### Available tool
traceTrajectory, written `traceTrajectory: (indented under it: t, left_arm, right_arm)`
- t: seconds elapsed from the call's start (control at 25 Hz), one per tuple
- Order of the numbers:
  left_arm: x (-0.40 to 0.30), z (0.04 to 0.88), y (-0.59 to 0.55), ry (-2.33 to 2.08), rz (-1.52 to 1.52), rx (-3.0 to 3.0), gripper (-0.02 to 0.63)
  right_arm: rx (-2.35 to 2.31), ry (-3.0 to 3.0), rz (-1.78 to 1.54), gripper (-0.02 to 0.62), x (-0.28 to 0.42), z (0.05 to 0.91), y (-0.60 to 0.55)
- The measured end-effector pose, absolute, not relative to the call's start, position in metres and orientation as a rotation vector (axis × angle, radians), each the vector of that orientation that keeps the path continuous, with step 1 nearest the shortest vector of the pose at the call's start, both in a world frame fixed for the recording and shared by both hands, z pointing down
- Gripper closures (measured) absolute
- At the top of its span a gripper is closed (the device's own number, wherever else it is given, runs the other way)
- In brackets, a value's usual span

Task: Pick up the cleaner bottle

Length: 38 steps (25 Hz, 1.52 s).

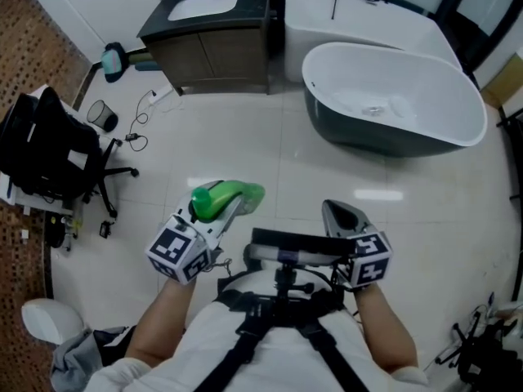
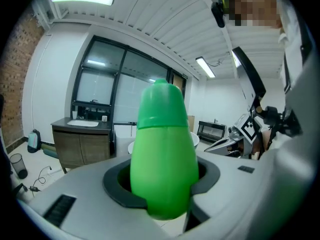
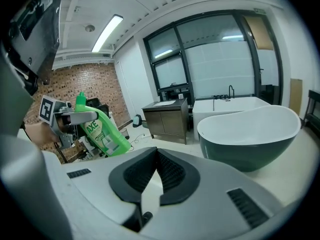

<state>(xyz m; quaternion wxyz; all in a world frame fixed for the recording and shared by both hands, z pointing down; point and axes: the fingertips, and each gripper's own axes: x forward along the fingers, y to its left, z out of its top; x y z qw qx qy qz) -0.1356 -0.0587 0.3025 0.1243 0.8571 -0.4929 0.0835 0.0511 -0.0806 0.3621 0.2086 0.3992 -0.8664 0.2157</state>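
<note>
The green cleaner bottle (image 1: pixel 225 198) is held off the floor in front of the person, clamped in my left gripper (image 1: pixel 219 211). In the left gripper view the bottle (image 2: pixel 164 159) fills the space between the two grey jaws, its cap end pointing up and away. The right gripper view shows the same bottle (image 3: pixel 100 129) at the left, tilted, with its label showing and a jaw across its neck. My right gripper (image 1: pixel 341 217) is shut with nothing in it; its dark pads (image 3: pixel 170 173) meet in the right gripper view. The right gripper also appears (image 2: pixel 235 140) in the left gripper view.
A freestanding bathtub (image 1: pixel 392 96) stands ahead on the right, a built-in tub (image 1: pixel 359 15) behind it. A dark vanity cabinet with sink (image 1: pixel 214 39) is ahead on the left. A black office chair (image 1: pixel 57 158), a wire bin (image 1: pixel 101 114) and cables (image 1: pixel 143 109) lie to the left on white tiles.
</note>
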Motion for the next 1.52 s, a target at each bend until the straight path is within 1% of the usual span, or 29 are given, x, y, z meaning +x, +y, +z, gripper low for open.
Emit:
traceTrajectory:
  t: [0.68, 1.2, 1.52]
  left_arm:
    - [-0.149, 0.266, -0.064, -1.547, 0.074, 2.57, 0.431]
    - [-0.152, 0.284, -0.056, -1.498, 0.154, 2.534, 0.431]
    - [-0.153, 0.301, -0.042, -1.471, 0.185, 2.499, 0.43]
  right_arm:
    - [1.111, -2.442, 0.561, 0.588, 0.036, 0.35, -0.072]
    - [1.129, -2.458, 0.561, 0.588, 0.04, 0.34, -0.079]
    - [1.229, -2.457, 0.458, 0.588, 0.049, 0.325, -0.081]
